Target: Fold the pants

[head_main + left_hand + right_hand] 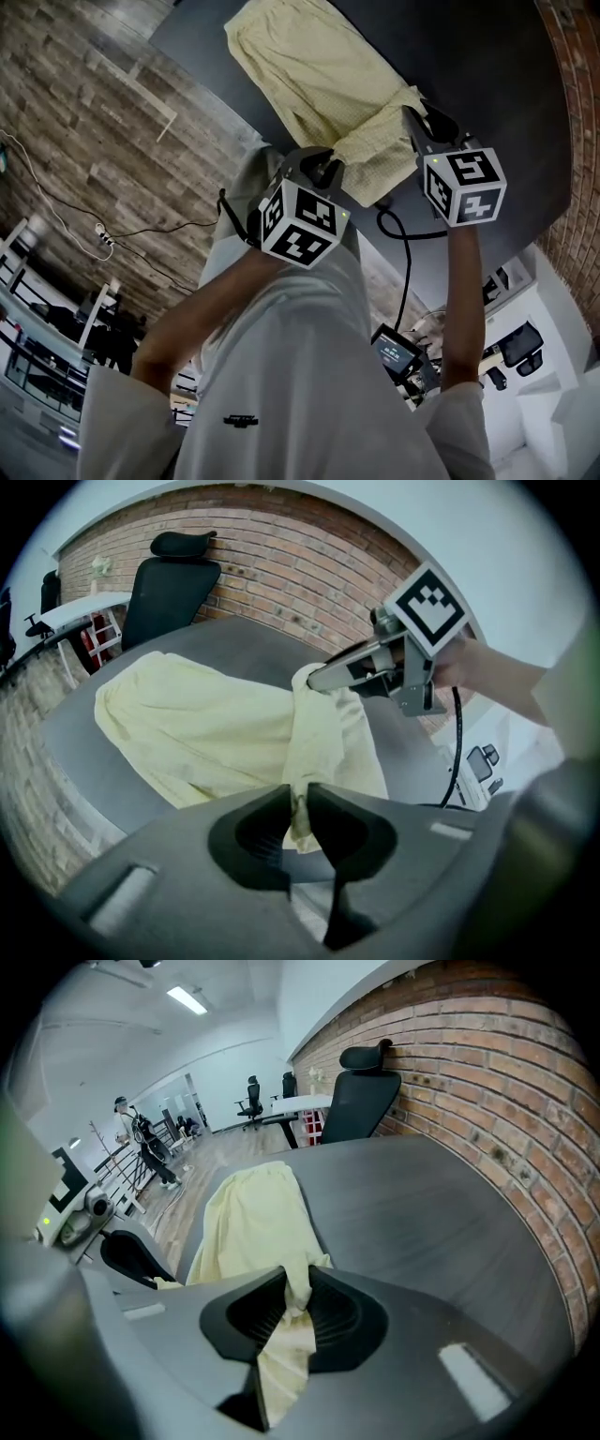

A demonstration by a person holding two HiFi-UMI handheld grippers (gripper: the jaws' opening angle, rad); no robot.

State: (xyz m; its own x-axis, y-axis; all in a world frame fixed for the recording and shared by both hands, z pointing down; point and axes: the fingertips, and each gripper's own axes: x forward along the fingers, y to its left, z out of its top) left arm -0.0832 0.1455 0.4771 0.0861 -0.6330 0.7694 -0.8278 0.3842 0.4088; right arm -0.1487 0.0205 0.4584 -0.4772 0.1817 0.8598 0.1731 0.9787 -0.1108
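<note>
Jaws of the left gripper (298, 803) and the right gripper (298, 1279) each pinched an end of the pale yellow cloth pants (309, 75), the rest lying on the dark grey desk (487, 84).

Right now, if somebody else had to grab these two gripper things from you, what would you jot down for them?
Left gripper: shut on one side of the near end of the pale yellow pants.
Right gripper: shut on the other side of that end.
Pants: the far part lies on the dark table; the near end is held up between the grippers.
Done: near end gripped and raised.
Left: probably carry it over the far part, lay it down, let go, then fold further.
</note>
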